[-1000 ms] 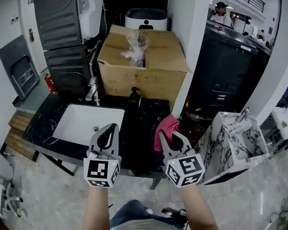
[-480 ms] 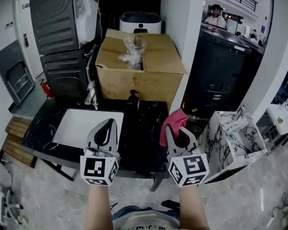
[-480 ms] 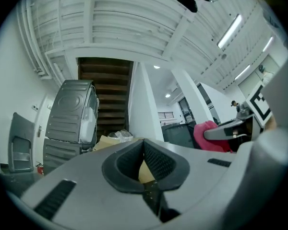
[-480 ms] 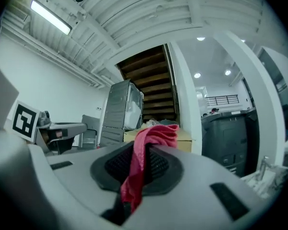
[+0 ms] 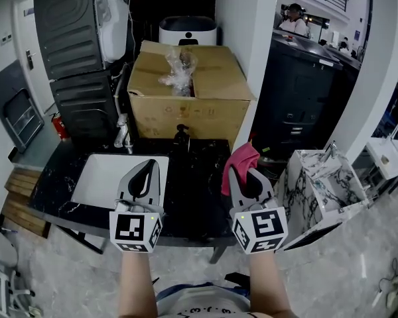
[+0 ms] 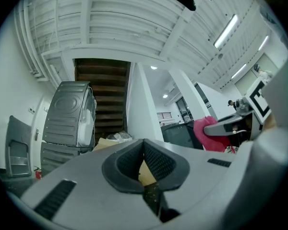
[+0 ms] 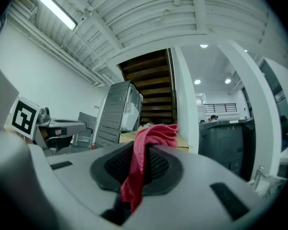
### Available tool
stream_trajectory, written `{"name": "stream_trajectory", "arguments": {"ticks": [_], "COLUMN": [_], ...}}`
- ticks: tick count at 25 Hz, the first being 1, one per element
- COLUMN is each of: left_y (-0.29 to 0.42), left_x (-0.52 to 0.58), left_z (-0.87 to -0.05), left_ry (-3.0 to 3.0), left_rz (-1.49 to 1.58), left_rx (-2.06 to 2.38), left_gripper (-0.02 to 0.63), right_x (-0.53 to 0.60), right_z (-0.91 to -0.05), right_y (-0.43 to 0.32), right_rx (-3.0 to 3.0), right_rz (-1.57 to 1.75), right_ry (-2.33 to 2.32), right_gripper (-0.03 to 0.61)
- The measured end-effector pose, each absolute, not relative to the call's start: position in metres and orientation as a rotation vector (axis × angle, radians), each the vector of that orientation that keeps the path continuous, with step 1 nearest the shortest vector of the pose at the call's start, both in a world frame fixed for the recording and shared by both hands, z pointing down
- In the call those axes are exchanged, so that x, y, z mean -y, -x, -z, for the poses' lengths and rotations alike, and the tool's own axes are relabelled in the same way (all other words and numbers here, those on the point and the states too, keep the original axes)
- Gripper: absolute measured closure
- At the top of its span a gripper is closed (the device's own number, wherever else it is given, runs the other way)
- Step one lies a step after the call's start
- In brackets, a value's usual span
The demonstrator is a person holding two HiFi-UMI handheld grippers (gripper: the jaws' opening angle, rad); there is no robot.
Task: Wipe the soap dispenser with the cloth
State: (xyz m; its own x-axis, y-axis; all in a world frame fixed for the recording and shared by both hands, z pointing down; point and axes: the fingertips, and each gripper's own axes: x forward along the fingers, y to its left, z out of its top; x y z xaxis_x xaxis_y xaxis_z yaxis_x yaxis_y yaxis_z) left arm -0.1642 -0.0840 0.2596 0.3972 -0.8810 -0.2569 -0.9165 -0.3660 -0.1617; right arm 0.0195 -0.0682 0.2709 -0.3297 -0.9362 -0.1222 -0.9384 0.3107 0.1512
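Observation:
A small black soap dispenser [image 5: 180, 138] stands on the dark marble counter [image 5: 199, 191], in front of a cardboard box. My right gripper [image 5: 241, 165] is shut on a pink-red cloth [image 5: 237, 161], which hangs from its tips over the counter's right part; in the right gripper view the cloth [image 7: 143, 163] drapes down between the jaws. My left gripper [image 5: 150, 165] is shut with nothing in it, held over the right edge of the white sink [image 5: 105, 176]. Both grippers are well short of the dispenser and point slightly upward.
A big cardboard box [image 5: 186, 98] with crumpled plastic on top sits behind the counter. A chrome tap [image 5: 123, 134] stands at the sink's back. A white pillar [image 5: 242, 52] rises at the right, a marble-patterned block [image 5: 318, 184] beside it. A person stands far back right.
Both grippers have risen a little, the cloth going up with the right one. The head view has shifted, so the counter and box sit slightly lower and nearer.

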Motion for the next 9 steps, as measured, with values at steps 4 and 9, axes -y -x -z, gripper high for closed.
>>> {"name": "stream_trajectory", "arguments": {"ticks": [4, 9], "left_y": [0.168, 0.174], "left_x": [0.090, 0.094], "left_z": [-0.260, -0.261], "left_ry": [2.365, 2.357], "left_rz": [-0.153, -0.157], "left_rx": [-1.573, -1.576], "left_gripper": [0.600, 0.600], "right_x": [0.071, 0.074], "right_z": [-0.271, -0.268], "right_y": [-0.023, -0.031], "right_rx": [-2.538, -2.535], "right_rz": [-0.336, -0.358], "right_ry": [1.840, 1.844], "right_gripper": [0.532, 0.532]}}
